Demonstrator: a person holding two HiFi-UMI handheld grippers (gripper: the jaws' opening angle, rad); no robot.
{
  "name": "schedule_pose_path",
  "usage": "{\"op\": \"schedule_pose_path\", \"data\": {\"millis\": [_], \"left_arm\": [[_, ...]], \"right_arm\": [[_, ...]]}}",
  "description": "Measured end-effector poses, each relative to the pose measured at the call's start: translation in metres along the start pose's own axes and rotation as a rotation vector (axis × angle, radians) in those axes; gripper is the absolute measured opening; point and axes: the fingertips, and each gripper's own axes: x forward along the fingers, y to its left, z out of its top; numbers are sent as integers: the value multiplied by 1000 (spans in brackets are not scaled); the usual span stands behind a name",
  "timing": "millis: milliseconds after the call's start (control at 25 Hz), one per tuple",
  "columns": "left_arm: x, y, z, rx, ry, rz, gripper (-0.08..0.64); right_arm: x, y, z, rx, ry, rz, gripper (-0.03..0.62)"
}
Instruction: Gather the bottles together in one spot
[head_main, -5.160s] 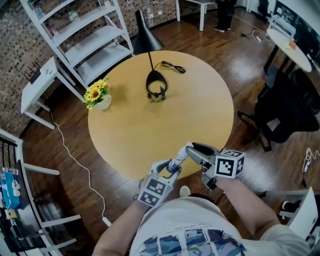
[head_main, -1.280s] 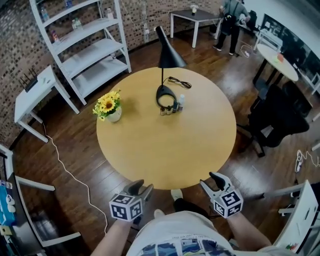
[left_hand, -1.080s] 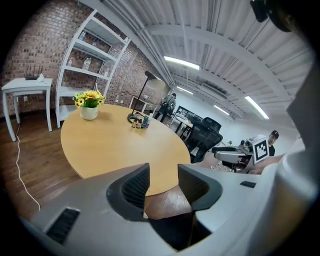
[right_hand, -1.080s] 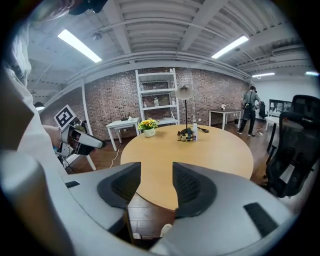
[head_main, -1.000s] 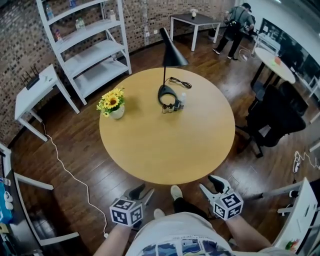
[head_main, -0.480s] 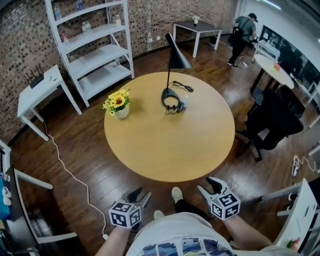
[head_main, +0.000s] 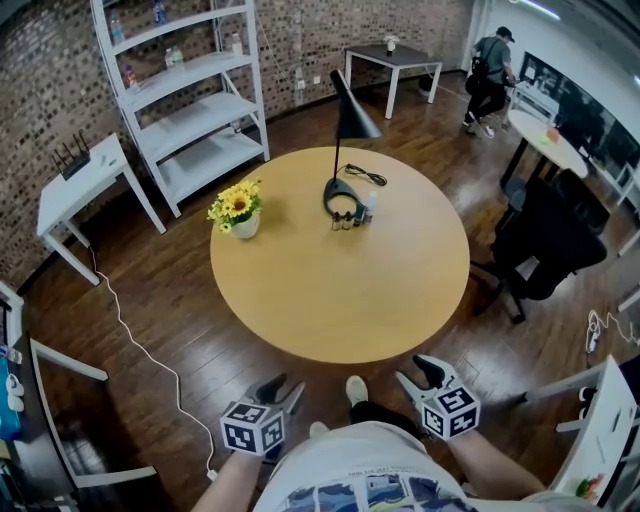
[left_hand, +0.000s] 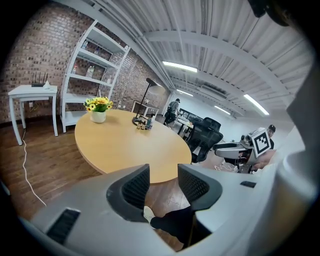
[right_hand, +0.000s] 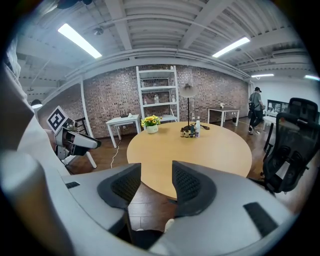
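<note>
Several small bottles (head_main: 352, 217) stand bunched together by the lamp base on the far part of the round wooden table (head_main: 330, 300); they show as a tiny cluster (left_hand: 144, 123) in the left gripper view and as bottles (right_hand: 190, 132) in the right gripper view. Both grippers hang off the table's near edge, close to the person's body. My left gripper (head_main: 278, 392) is open and holds nothing. My right gripper (head_main: 417, 376) is also open and empty. Each gripper's jaws stand apart with only floor and the person's shoe seen between them.
A black desk lamp (head_main: 345, 150) and a pot of yellow flowers (head_main: 237, 208) stand on the table. White shelves (head_main: 190, 90) and a small white table (head_main: 85, 180) lie to the left, a black office chair (head_main: 545, 245) to the right. A person (head_main: 487, 70) stands at the back.
The view has drawn back from the table, which now looks smaller and farther. Both grippers have stayed low at the near edge, open and empty.
</note>
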Motion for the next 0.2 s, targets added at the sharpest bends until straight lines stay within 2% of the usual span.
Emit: {"op": "schedule_pose_path", "data": {"millis": [200], "left_arm": [[6, -1, -4, -11, 4, -2, 183]], "right_arm": [[5, 0, -2, -10, -1, 14, 222]]}}
